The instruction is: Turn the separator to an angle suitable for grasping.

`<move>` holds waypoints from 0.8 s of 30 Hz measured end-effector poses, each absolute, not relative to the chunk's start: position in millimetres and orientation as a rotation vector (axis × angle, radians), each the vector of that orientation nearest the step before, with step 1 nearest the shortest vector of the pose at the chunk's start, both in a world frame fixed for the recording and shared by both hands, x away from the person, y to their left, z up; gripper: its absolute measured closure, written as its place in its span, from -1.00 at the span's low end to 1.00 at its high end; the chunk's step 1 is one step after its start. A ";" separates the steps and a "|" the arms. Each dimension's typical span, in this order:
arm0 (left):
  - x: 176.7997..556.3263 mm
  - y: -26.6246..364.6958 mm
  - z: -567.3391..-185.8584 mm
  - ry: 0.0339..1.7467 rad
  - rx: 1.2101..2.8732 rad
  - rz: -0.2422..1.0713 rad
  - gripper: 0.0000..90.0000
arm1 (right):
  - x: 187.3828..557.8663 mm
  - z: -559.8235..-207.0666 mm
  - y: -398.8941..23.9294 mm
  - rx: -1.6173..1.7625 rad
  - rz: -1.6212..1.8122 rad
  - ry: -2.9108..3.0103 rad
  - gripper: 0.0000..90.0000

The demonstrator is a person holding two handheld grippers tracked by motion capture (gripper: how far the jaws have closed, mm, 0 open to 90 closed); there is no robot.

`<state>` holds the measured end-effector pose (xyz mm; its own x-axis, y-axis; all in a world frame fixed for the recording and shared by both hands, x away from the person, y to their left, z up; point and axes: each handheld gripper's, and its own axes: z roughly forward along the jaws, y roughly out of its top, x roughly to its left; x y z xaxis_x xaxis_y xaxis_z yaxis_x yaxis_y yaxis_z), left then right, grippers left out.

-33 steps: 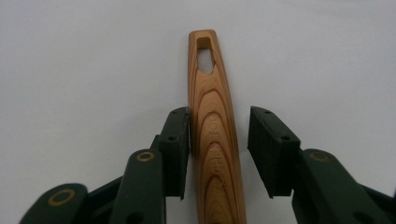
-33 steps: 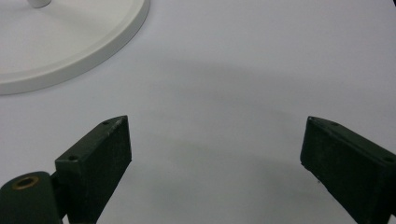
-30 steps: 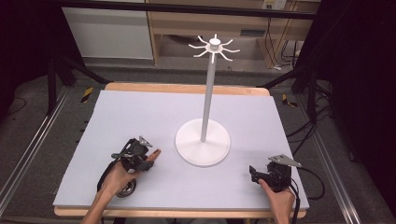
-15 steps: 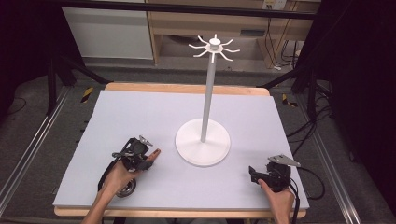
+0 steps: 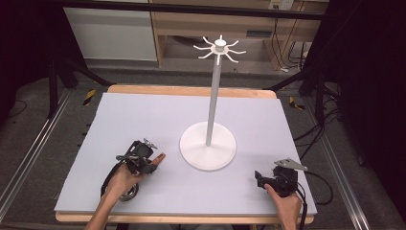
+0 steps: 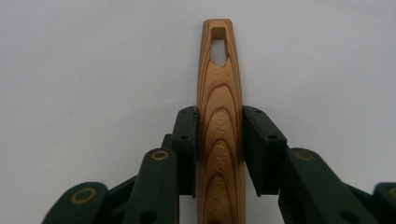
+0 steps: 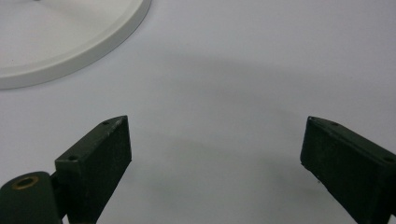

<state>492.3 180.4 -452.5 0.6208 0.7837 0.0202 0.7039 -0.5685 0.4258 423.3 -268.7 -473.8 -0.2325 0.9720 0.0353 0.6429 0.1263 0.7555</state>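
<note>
Clearly the left tongs (image 6: pixel 219 140) are clamped on a wooden handle (image 6: pixel 219 102), both black jaws pressed flat against its sides, with the slotted end pointing forward over the desk (image 5: pixel 143 120). In the high view that handle (image 5: pixel 158 157) lies low, at or just above the desk surface near the front left, its tip aimed toward the white stand (image 5: pixel 208 143).

The slot looks meant for one of the hooks (image 5: pixel 219 48) at the top of the stand, so the step in hand is probably to lift and hang it. To do that well, keep the grip firm and square, raise the handle well above the base before moving across, and turn it so the slot meets a hook tip straight on. Gripping this near the slot leaves little free length, so approach slowly.

The right tongs (image 7: pixel 215 154) stand wide apart with nothing between them, resting at the front right of the desk (image 5: pixel 275 179), just beside the stand's round base (image 7: pixel 70 42). The tall pole is the main obstacle on the way up.
</note>
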 end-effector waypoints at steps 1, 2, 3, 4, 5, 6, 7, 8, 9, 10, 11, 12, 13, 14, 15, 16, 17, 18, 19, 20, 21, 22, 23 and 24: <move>492.3 180.4 -452.5 1.187 2.469 0.292 0.48 | 423.3 -473.8 -268.7 1.554 0.918 1.937 -0.80; 491.6 179.8 -452.7 1.191 2.463 0.295 0.48 | 423.3 -473.8 -268.7 1.556 0.918 1.938 -0.80; 491.5 179.9 -452.8 1.190 2.462 0.296 0.48 | 423.4 -473.9 -269.3 1.548 0.916 1.940 -0.80; 491.2 180.1 -452.9 1.188 2.460 0.297 0.48 | 423.4 -473.9 -269.4 1.548 0.917 1.940 -0.80; 491.0 181.0 -453.0 1.182 2.459 0.299 0.48 | 423.4 -473.8 -269.5 1.548 0.917 1.940 -0.80; 491.0 182.1 -453.0 1.176 2.458 0.298 0.48 | 423.3 -473.8 -269.6 1.549 0.919 1.939 -0.80; 490.7 182.5 -453.2 1.177 2.451 0.298 0.48 | 423.3 -473.7 -269.5 1.555 0.919 1.938 -0.80; 490.2 182.7 -453.4 1.176 2.447 0.301 0.48 | 423.3 -473.7 -269.6 1.557 0.919 1.937 -0.80; 490.1 182.9 -453.4 1.176 2.445 0.303 0.48 | 423.3 -473.7 -269.7 1.559 0.921 1.937 -0.80; 489.9 182.9 -453.4 1.176 2.441 0.304 0.48 | 423.3 -473.7 -269.7 1.561 0.920 1.938 -0.80; 489.7 182.9 -453.3 1.179 2.437 0.302 0.48 | 423.2 -473.7 -269.7 1.560 0.920 1.938 -0.80; 489.5 183.6 -452.8 1.177 2.434 0.307 0.48 | 423.2 -473.7 -269.7 1.560 0.920 1.938 -0.80; 489.0 184.3 -452.5 1.180 2.418 0.313 0.48 | 423.1 -473.6 -269.9 1.560 0.921 1.939 -0.80; 488.5 185.5 -451.7 1.179 2.412 0.315 0.48 | 423.1 -473.7 -270.3 1.554 0.921 1.940 -0.80; 487.6 186.7 -450.7 1.174 2.404 0.319 0.48 | 423.0 -473.7 -270.4 1.557 0.922 1.938 -0.80; 486.6 187.5 -449.6 1.172 2.393 0.324 0.48 | 423.1 -473.8 -270.5 1.558 0.921 1.938 -0.80; 485.4 188.6 -448.1 1.168 2.386 0.326 0.48 | 423.2 -473.8 -270.5 1.558 0.920 1.938 -0.80; 484.0 189.5 -446.6 1.163 2.377 0.335 0.48 | 423.0 -473.9 -270.0 1.568 0.922 1.935 -0.80; 482.2 190.1 -445.0 1.160 2.365 0.344 0.48 | 423.0 -473.9 -270.1 1.567 0.923 1.934 -0.80; 480.5 191.0 -443.0 1.156 2.357 0.350 0.49 | 423.1 -473.8 -270.6 1.557 0.920 1.938 -0.80; 478.7 192.3 -440.6 1.148 2.349 0.353 0.49 | 423.1 -473.7 -270.5 1.558 0.920 1.938 -0.80; 478.7 192.3 -440.6 1.148 2.349 0.353 0.49 | 423.1 -473.7 -270.5 1.559 0.921 1.937 -0.80; 477.6 193.1 -438.6 1.146 2.343 0.354 0.49 | 423.1 -473.7 -270.5 1.559 0.921 1.937 -0.80; 475.6 194.9 -434.8 1.144 2.332 0.359 0.49 | 423.1 -473.6 -270.4 1.560 0.922 1.937 -0.80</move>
